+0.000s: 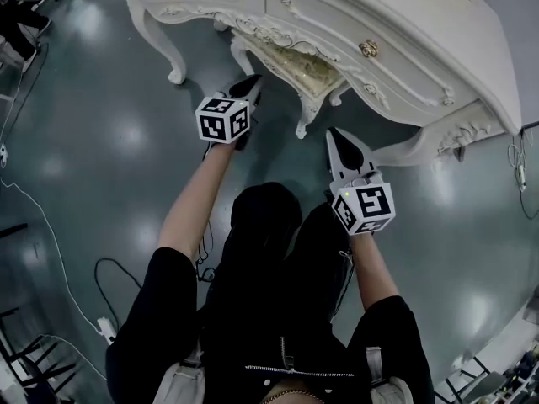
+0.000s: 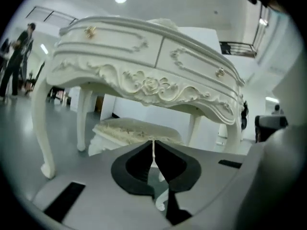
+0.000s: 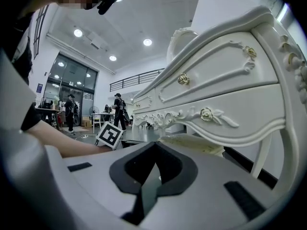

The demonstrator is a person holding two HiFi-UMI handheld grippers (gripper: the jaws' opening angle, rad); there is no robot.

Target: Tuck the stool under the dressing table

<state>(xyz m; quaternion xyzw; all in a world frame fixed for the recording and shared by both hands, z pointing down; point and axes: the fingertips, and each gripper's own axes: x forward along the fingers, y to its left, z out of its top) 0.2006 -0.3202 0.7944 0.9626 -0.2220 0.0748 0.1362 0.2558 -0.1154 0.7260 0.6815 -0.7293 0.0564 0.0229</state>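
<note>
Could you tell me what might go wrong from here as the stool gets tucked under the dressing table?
1. The stool is only partly under the dressing table; pushed off-line, its curved leg could knock the table's carved apron.
2. The left gripper and right gripper are both shut and empty, so a push with their tips might slip off the stool.

A glossy grey-green floor (image 1: 76, 141) mirrors round ceiling lights (image 3: 147, 42). White cables (image 1: 53, 238) trail across it at left. Far off, tall dark windows (image 3: 72, 80) stand beside a railed balcony (image 3: 136, 79).
</note>
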